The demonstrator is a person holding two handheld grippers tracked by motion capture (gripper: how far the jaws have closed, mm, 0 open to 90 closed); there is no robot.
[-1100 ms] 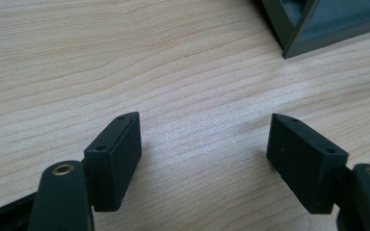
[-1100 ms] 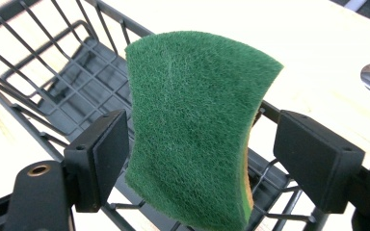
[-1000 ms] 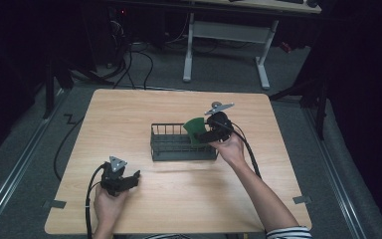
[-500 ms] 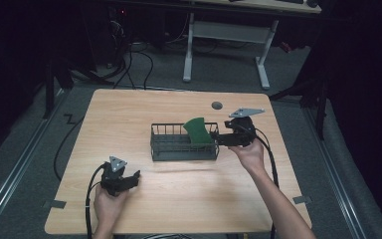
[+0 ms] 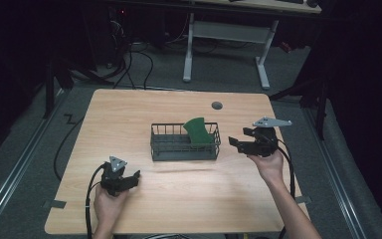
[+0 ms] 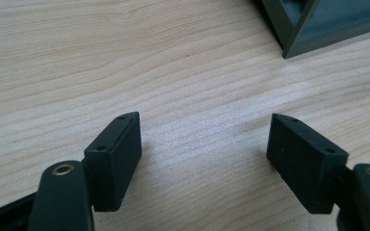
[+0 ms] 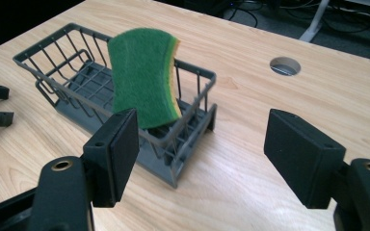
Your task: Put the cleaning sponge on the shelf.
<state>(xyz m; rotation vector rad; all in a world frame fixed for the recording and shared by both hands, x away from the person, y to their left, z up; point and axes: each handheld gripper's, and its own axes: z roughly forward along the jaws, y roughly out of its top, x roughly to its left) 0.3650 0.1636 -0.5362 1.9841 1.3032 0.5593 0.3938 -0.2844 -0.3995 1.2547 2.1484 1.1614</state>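
A wooden table (image 5: 179, 199) holds a grey wire basket (image 5: 171, 147). A green sponge (image 5: 199, 131) with a yellow edge stands tilted in the basket's end nearest the right gripper (image 5: 239, 143). That gripper's fingers (image 7: 118, 149) are wide apart with nothing between them, and the sponge sits just past the left one. The left gripper (image 5: 132, 179) is near the table, fingers (image 6: 120, 154) apart, with the basket corner ahead on the right.
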